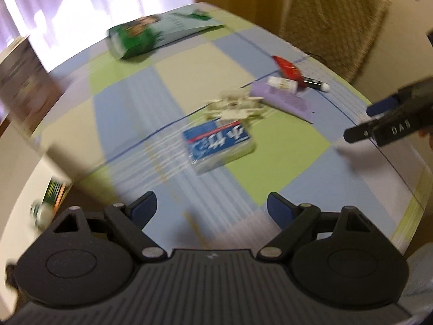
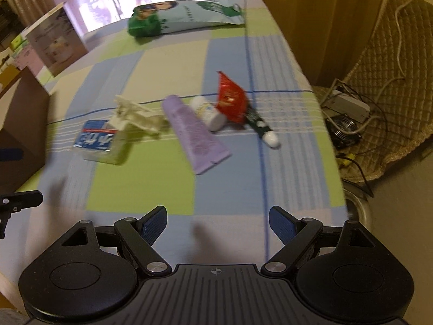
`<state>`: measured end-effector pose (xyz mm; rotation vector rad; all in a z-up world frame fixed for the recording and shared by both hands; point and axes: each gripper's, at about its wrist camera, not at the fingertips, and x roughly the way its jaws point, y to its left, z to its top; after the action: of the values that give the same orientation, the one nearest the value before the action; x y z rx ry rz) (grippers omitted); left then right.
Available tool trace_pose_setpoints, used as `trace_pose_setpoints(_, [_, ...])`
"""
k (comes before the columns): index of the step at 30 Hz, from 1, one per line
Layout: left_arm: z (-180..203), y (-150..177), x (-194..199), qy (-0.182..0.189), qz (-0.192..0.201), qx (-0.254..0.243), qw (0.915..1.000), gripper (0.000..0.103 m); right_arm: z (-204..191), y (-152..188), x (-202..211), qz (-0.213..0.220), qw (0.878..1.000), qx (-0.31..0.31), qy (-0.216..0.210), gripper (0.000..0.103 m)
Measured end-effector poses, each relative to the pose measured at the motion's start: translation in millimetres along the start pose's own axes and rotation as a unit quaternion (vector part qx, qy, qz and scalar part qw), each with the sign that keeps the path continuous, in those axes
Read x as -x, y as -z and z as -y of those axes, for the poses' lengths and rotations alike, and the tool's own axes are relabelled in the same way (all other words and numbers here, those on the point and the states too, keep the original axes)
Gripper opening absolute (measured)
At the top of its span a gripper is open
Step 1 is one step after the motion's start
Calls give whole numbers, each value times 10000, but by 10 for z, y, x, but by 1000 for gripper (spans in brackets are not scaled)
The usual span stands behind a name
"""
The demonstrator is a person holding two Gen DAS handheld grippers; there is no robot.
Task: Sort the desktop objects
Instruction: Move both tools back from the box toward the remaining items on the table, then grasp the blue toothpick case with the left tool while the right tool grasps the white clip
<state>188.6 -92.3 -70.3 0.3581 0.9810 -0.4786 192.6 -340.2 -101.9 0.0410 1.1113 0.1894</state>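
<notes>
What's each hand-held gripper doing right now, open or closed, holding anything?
Left hand-held gripper: open, holding nothing.
Right hand-held gripper: open, holding nothing.

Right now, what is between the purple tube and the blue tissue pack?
A pile of white clips lies between the purple tube and the blue tissue pack, clearest in the right wrist view.

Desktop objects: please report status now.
Left hand-held gripper open, empty. Right hand-held gripper open, empty. Purple tube, tissue pack, white clips untouched on tablecloth. Nothing blocking.
</notes>
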Motion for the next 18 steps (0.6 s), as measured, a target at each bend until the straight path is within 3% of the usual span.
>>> trace_pose_setpoints(8, [81,-358,-410,294,-208,-1265,9913,87,250,-79,-108,-136,9991,-404,51,88])
trace_pose_setpoints(18, [98,-711,-998,391,-635,-2005,9768,87,404,-113,-213,-310,9965,-778,67,88])
